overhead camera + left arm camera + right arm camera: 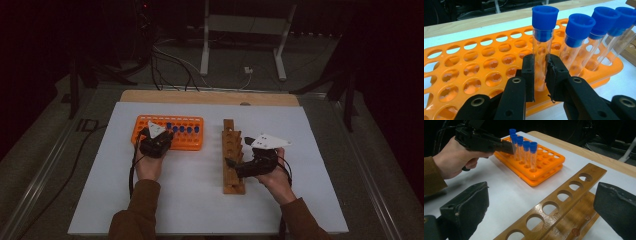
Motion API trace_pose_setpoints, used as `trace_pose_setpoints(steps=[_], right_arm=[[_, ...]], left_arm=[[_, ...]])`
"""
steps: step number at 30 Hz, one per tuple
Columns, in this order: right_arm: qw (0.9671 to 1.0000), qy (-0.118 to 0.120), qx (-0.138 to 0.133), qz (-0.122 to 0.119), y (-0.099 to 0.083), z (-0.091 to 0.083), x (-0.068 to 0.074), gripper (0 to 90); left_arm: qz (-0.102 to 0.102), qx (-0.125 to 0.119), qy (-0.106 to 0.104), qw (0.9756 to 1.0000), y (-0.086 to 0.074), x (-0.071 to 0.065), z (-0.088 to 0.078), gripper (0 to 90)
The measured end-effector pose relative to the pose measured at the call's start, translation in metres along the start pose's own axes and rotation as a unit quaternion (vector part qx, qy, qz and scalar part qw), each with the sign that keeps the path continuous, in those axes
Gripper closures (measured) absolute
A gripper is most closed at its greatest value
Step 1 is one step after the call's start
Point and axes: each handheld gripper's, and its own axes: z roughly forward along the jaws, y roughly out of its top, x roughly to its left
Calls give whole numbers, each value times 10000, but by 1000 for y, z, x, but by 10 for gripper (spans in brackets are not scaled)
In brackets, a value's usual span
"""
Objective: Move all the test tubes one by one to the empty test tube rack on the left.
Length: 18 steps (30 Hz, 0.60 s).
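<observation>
Blue-capped tube (541, 47) is stood upright in the orange rack (461, 75) at far left, clamped by the left gripper (540, 75). Wooden rack (564, 205) is straddled by the gaping right gripper (541, 210).

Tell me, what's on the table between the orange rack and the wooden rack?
Nothing: in the right gripper view, just bare white table lies between the orange rack and the wooden rack. The high view shows the same gap.

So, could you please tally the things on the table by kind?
Blue-capped tubes: 5
Orange rack: 1
Wooden rack: 1
Total: 7
</observation>
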Motion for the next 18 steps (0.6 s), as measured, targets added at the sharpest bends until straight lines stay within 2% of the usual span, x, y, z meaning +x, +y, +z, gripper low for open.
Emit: trace_pose_setpoints(steps=[7,18], right_arm=[[10000,2,10,12,-1,0,0,8],[10000,-8,20,18,-1,1,-1,8]], left_arm=[[56,134,0,9999,-3,-1,3,782],[60,124,40,9999,-5,-2,3,780]])
